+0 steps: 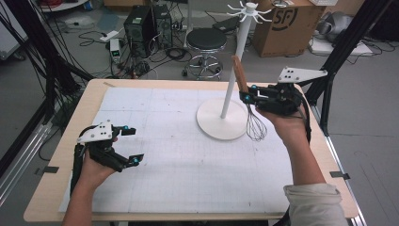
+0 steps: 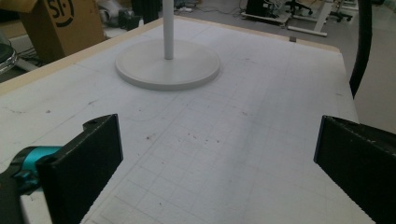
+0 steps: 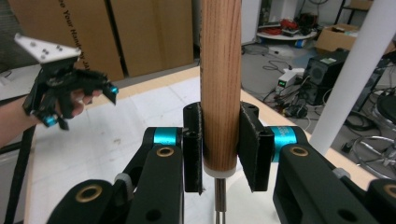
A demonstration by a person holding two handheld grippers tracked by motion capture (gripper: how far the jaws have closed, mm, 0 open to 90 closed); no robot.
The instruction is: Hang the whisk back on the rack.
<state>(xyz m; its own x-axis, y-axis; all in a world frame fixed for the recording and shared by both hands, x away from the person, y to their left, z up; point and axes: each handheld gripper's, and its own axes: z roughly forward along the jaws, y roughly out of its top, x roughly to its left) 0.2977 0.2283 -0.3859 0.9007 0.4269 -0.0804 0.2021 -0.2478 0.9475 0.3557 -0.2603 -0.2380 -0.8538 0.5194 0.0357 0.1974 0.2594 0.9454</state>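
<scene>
One whisk [image 1: 248, 101] is hanging above the table's right side, just beside the one white stand [image 1: 228, 103], its wooden handle pinched between the jaws of the right gripper [image 1: 244, 96] and its wire loops pointing down. The left gripper [image 1: 134, 145] is hovering over the white gridded mat [image 1: 188, 155] with its jaws spread wide and holding nothing. One cardboard box [image 1: 287, 26] on the floor behind is showing the letters "SF".
</scene>
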